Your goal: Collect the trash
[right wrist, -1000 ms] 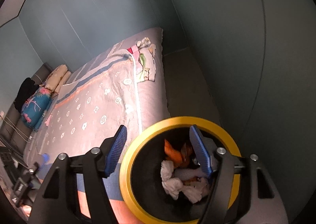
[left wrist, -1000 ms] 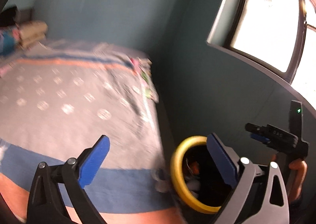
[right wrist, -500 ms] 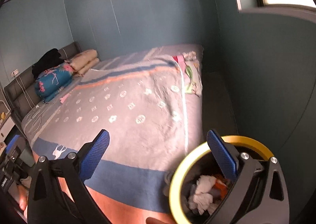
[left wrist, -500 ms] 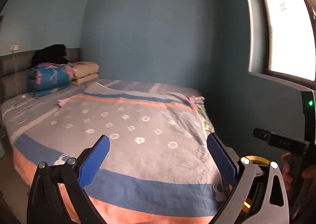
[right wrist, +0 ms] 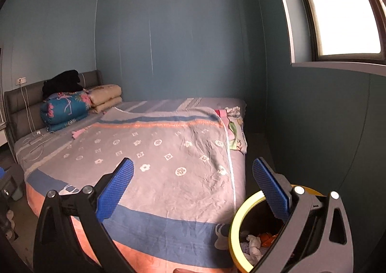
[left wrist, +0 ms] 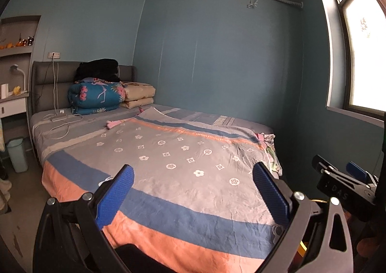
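A black trash bin with a yellow rim (right wrist: pixel 235 229) stands on the floor by the bed's near right corner. Crumpled white paper and orange scraps (right wrist: pixel 255 243) lie inside it. My right gripper (right wrist: pixel 193 186) is open wide and empty; its right finger (right wrist: pixel 271 188) hangs over the bin's rim. My left gripper (left wrist: pixel 193 191) is open too, held above the foot of the bed with nothing between its blue pads. A blue pad of the right gripper (left wrist: pixel 357 173) shows at the right edge of the left wrist view. A small pink item (left wrist: pixel 112 124) lies on the bedspread.
The bed (left wrist: pixel 183 152) with a grey, blue and orange cover fills the middle. Folded quilts (left wrist: pixel 96 99) and white cables (left wrist: pixel 60 123) lie near the headboard. A floral cloth (right wrist: pixel 235 128) hangs at the bed's right edge. A pale bin (left wrist: pixel 17 155) stands at far left.
Both views have swung up from the bin to the whole bed and room. The right gripper's jaws have spread wider. The bin has slid to the lower right corner.
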`<state>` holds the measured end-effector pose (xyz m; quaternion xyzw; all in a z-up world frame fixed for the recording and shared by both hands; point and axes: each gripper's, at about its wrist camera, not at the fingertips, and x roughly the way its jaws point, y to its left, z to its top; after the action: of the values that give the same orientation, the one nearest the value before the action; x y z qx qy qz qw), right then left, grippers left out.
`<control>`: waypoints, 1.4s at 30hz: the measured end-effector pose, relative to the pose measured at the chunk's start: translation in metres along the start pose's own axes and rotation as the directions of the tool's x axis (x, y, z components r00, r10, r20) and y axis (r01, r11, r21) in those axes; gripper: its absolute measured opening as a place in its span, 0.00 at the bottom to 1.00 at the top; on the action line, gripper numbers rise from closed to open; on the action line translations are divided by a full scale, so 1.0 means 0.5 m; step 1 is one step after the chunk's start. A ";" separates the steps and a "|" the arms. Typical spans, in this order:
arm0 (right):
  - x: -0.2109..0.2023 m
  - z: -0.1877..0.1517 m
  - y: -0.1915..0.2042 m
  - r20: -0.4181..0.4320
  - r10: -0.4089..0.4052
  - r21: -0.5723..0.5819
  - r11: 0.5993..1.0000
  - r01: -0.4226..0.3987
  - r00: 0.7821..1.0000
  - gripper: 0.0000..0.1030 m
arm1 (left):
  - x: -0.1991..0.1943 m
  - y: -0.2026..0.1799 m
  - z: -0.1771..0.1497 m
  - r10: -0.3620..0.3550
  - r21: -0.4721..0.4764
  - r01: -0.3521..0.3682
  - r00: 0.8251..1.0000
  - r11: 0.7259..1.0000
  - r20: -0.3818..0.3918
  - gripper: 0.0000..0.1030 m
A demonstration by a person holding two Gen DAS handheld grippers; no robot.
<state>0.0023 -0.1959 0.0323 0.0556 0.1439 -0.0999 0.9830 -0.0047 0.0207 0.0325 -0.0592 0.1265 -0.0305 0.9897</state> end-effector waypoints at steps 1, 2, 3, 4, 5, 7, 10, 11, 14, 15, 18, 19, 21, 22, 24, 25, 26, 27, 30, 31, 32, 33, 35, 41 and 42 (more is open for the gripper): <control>-0.009 -0.001 0.004 0.012 -0.018 -0.005 1.000 0.018 1.000 0.92 | -0.006 0.001 -0.003 0.006 -0.005 -0.006 1.000 1.000 0.000 0.92; -0.014 -0.002 0.007 0.016 -0.026 -0.006 1.000 0.026 1.000 0.92 | -0.009 0.002 -0.006 0.009 -0.007 -0.009 1.000 1.000 0.000 0.92; -0.019 -0.002 0.008 0.016 -0.032 -0.004 0.999 0.032 0.999 0.92 | -0.013 0.003 -0.008 0.010 -0.008 -0.010 1.000 1.000 0.000 0.92; -0.025 -0.002 0.008 0.008 -0.030 -0.003 1.000 0.030 1.000 0.92 | -0.016 0.004 -0.009 0.013 -0.009 -0.013 1.000 1.000 0.000 0.92; -0.027 -0.001 0.007 0.003 -0.029 -0.003 1.000 0.029 1.000 0.92 | -0.021 0.004 -0.010 0.014 -0.011 -0.014 1.000 1.000 0.002 0.92; -0.025 -0.002 0.004 -0.010 -0.032 -0.009 0.999 0.032 0.999 0.92 | -0.030 0.003 -0.012 0.026 -0.010 -0.026 1.000 1.000 0.013 0.92; -0.018 -0.004 0.004 -0.032 -0.022 -0.012 1.000 0.022 0.999 0.92 | -0.032 0.001 -0.015 0.034 -0.013 -0.034 0.999 0.999 0.019 0.92; -0.016 -0.004 0.003 -0.036 -0.021 -0.014 1.000 0.020 0.999 0.92 | -0.034 0.002 -0.016 0.035 -0.017 -0.035 0.999 0.999 0.019 0.92; -0.013 -0.010 0.007 -0.044 -0.011 -0.019 1.000 0.011 0.999 0.92 | -0.037 0.005 -0.017 0.035 -0.029 -0.035 0.999 0.999 0.015 0.92; -0.012 -0.011 0.009 -0.049 -0.006 -0.022 1.000 0.005 0.999 0.92 | -0.036 0.006 -0.018 0.038 -0.031 -0.038 0.999 0.999 0.014 0.92; -0.006 -0.018 0.010 -0.055 0.000 -0.024 1.000 -0.001 0.998 0.92 | -0.036 0.009 -0.020 0.039 -0.033 -0.039 0.999 0.999 0.009 0.92; -0.005 -0.020 0.011 -0.059 0.003 -0.027 1.000 -0.005 0.998 0.92 | -0.035 0.008 -0.020 0.040 -0.033 -0.039 0.999 0.999 0.008 0.92; -0.002 -0.022 0.012 -0.063 0.005 -0.031 1.000 -0.007 0.998 0.92 | -0.035 0.010 -0.021 0.040 -0.036 -0.040 0.999 0.999 0.005 0.92; -0.001 -0.023 0.015 -0.064 0.007 -0.032 0.999 -0.009 0.998 0.92 | -0.033 0.011 -0.021 0.040 -0.038 -0.040 0.999 0.999 0.002 0.92; 0.002 -0.024 0.017 -0.067 0.009 -0.035 0.999 -0.012 0.998 0.92 | -0.031 0.010 -0.023 0.041 -0.039 -0.041 0.999 0.998 -0.006 0.92; 0.005 -0.025 0.019 -0.071 0.012 -0.037 0.999 -0.014 0.997 0.92 | -0.030 0.011 -0.024 0.038 -0.042 -0.039 0.999 0.998 -0.010 0.92; 0.006 -0.026 0.020 -0.074 0.013 -0.038 0.999 -0.016 0.997 0.92 | -0.029 0.010 -0.025 0.036 -0.044 -0.037 0.999 0.998 -0.013 0.92; 0.006 -0.027 0.021 -0.076 0.015 -0.039 0.999 -0.018 0.997 0.92 | -0.029 0.010 -0.026 0.036 -0.044 -0.036 0.999 0.998 -0.015 0.92; 0.006 -0.030 0.024 -0.079 0.017 -0.043 0.999 -0.021 0.997 0.92 | -0.030 0.008 -0.027 0.037 -0.044 -0.037 0.999 0.998 -0.016 0.92; 0.007 -0.031 0.025 -0.079 0.018 -0.046 0.999 -0.022 0.997 0.92 | -0.030 0.008 -0.028 0.036 -0.044 -0.037 0.999 0.998 -0.017 0.92; 0.008 -0.032 0.026 -0.080 0.019 -0.047 0.999 -0.023 0.997 0.92 | -0.029 0.011 -0.030 0.035 -0.045 -0.035 0.999 0.998 -0.019 0.92; 0.009 -0.033 0.026 -0.081 0.020 -0.046 0.999 -0.023 0.997 0.92 | -0.028 0.012 -0.031 0.034 -0.047 -0.035 0.999 0.998 -0.022 0.92; 0.010 -0.034 0.026 -0.083 0.020 -0.046 0.999 -0.024 0.996 0.92 | -0.025 0.014 -0.034 0.034 -0.049 -0.036 0.999 0.998 -0.026 0.92; 0.017 -0.038 0.024 -0.087 0.020 -0.047 0.999 -0.024 0.996 0.92 | -0.024 0.018 -0.038 0.034 -0.050 -0.035 0.999 0.998 -0.031 0.92; 0.018 -0.040 0.024 -0.088 0.019 -0.048 0.999 -0.024 0.996 0.92 | -0.024 0.020 -0.038 0.032 -0.051 -0.033 0.999 0.998 -0.032 0.92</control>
<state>0.0077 -0.1832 0.0118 0.0375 0.1888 -0.0832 0.9778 -0.0207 0.0293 0.0160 -0.0822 0.1437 -0.0121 0.9861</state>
